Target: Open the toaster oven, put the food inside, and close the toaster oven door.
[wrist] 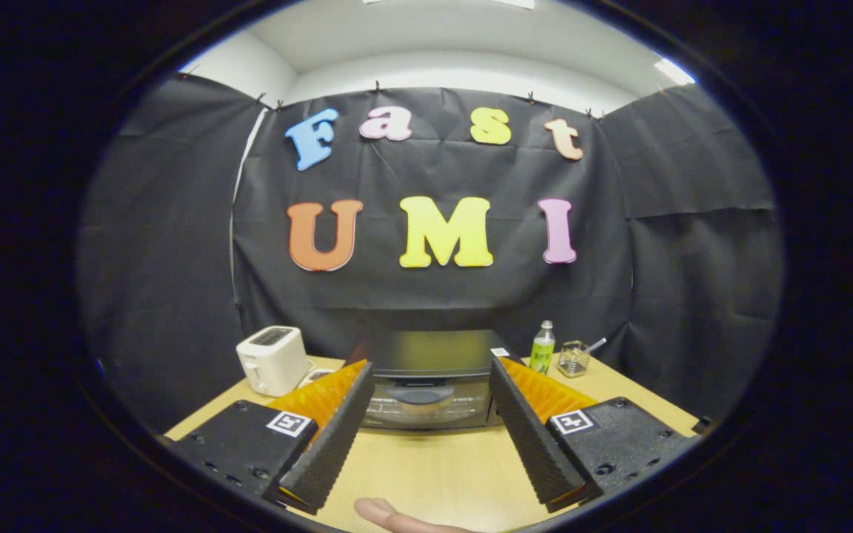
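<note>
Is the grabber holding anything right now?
No. The hand-held gripper is open with nothing between its fingers. The toaster oven sits beyond them, door closed, untouched.

Blocking both lower front corners of the toaster oven beyond the gripper, fingers spread wide apart. Showing just one fingertip of a hand below the fingers, rest cut off. Hiding oven interior behind dark closed door. Too small to tell contents of glass container beside green bottle.
</note>
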`<state>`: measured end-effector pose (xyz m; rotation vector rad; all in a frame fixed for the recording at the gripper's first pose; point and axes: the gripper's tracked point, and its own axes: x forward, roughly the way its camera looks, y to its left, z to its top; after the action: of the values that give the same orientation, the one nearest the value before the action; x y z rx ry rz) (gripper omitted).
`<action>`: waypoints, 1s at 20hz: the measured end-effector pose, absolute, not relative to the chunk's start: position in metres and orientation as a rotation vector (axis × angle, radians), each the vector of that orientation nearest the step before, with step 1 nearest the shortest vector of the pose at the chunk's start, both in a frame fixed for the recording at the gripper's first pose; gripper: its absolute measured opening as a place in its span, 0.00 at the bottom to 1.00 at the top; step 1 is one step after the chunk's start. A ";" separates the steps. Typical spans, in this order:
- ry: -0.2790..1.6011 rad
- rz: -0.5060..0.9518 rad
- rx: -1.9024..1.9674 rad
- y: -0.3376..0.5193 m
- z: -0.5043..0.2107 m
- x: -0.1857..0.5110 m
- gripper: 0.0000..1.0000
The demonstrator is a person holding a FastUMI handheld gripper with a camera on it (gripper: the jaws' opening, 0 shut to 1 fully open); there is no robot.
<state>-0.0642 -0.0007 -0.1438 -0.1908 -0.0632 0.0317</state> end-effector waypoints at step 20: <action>-0.129 -0.043 -0.196 -0.019 -0.101 -0.126 1.00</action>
<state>-0.1264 -0.0191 -0.1010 -0.1959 -0.1289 -0.0432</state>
